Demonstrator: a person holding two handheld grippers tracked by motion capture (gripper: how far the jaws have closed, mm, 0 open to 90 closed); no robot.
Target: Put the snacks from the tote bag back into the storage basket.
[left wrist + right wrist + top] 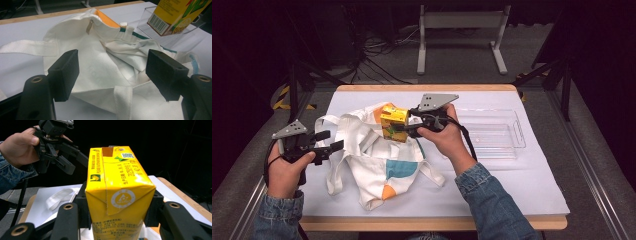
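A yellow drink carton (393, 123) hangs above the mouth of a white tote bag (377, 155), and my right gripper (404, 127) is shut on it. In the right gripper view the carton (117, 195) stands upright between both jaws. The bag (100, 62) lies crumpled on the table, with an orange lining at its mouth and teal and orange patches. My left gripper (331, 141) is open at the bag's left edge, jaws wide apart with nothing between them; in its own view the fingers (65, 75) frame the bag's folds, and the carton (180, 15) shows at the upper right.
A clear plastic tray (494, 134) sits on the white table cover to the right of the bag. The bag's straps (334, 177) trail to the left and front. The wooden table edge (427, 87) runs along the back; cables and a stand are on the floor beyond.
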